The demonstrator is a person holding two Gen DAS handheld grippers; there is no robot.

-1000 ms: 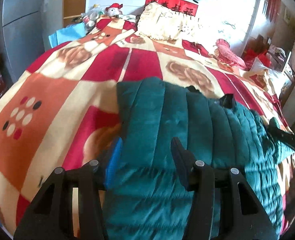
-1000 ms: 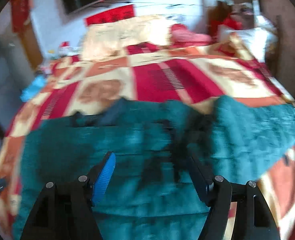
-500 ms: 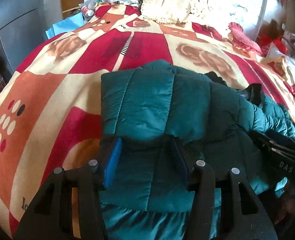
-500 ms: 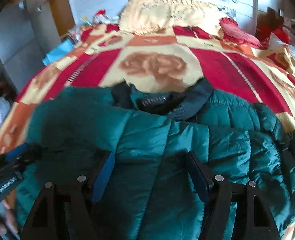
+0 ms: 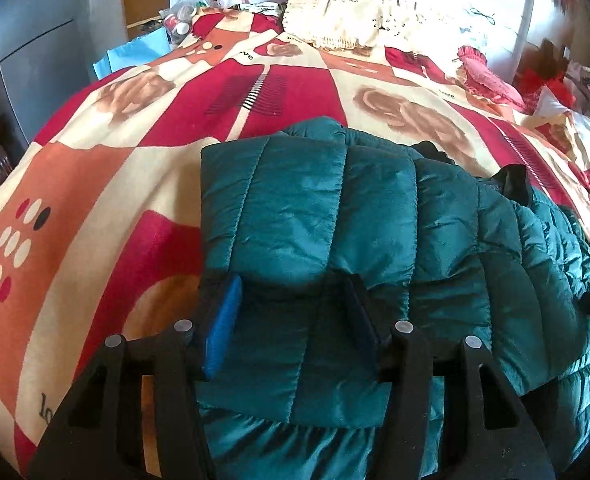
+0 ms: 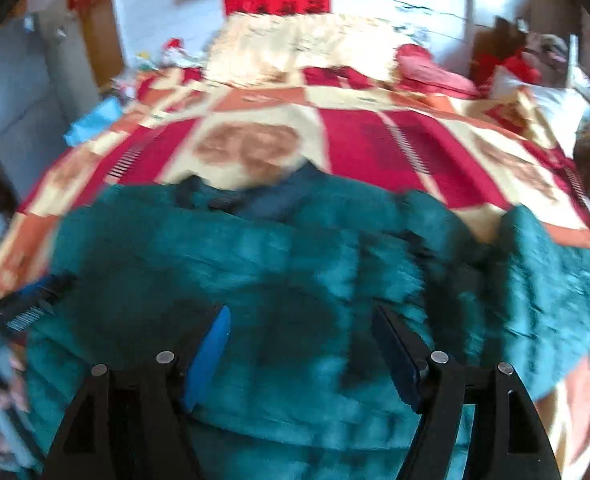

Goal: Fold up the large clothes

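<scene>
On the near edge of the bed, our left gripper (image 5: 291, 316) opens around the folded flap of the green jacket (image 5: 311, 216), setting it flat. Our right gripper (image 6: 301, 344) closes over puffy cloth; its grip is too blurry to tell. The bedspread (image 5: 95, 184) lies underneath.

jacket (image 5: 375, 240): centre and right of the left-wrist frame, lying on the blanket (image 5: 95, 208)
folded flap (image 5: 307, 216): on top of the jacket, centre
pillow (image 5: 347, 20): top centre, behind the jacket
cabinet (image 5: 31, 40): upper left, beside the bed
</scene>
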